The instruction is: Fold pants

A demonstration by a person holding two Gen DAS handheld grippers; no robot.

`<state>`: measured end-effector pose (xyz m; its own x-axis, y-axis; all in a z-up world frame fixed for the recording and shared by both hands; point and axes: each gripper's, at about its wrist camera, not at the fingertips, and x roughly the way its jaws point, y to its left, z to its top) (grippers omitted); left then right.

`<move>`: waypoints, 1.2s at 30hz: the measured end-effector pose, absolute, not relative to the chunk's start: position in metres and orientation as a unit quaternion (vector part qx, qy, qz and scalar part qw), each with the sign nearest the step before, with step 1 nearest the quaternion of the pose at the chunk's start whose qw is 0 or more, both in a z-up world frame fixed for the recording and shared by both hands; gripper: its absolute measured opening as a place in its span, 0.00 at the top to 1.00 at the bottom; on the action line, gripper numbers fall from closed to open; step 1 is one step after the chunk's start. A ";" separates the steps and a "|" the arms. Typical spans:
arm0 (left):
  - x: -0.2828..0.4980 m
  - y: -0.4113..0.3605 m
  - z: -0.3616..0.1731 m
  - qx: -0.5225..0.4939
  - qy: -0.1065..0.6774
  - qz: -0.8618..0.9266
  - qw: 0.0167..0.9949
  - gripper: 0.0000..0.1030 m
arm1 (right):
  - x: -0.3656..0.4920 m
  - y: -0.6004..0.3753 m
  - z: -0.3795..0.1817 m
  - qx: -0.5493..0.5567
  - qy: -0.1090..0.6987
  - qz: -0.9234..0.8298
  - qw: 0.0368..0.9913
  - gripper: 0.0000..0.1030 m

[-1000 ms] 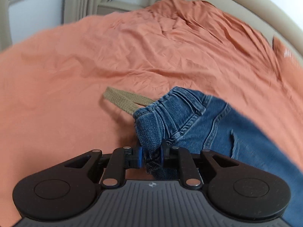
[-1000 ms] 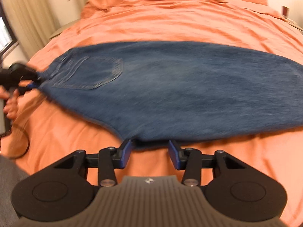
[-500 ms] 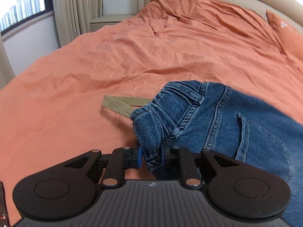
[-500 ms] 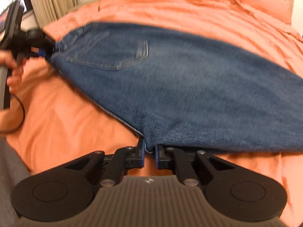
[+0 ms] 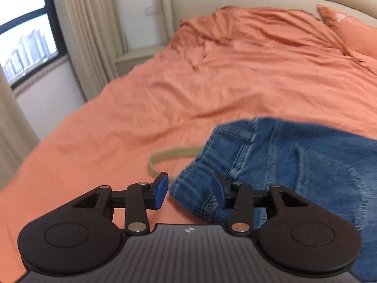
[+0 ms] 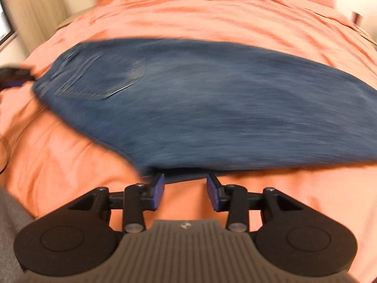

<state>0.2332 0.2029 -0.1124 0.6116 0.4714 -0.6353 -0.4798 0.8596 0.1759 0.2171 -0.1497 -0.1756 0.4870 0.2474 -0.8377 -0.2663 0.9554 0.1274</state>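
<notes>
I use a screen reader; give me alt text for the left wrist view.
The open left gripper hovers at the waistband corner of blue jeans lying on an orange bedspread. A tan belt loops out beside the waistband; a window and curtains stand behind.

Pants (image 6: 212, 108) flat on bed (image 5: 212, 89), waistband left, legs right. Strap (image 5: 169, 153) beside waistband. Pillow (image 5: 348, 33) at headboard (image 5: 259, 0) behind.

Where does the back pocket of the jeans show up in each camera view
Left wrist: back pocket at right, beside the waistband corner.
Right wrist: back pocket, blurred, at upper left on the jeans.
Shared landmark: the orange bedspread under the jeans.
</notes>
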 end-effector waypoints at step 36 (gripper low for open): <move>0.362 -0.064 -0.141 0.007 0.424 -0.085 0.902 0.58 | 0.270 -0.631 -0.195 0.362 0.379 -0.138 0.840 0.60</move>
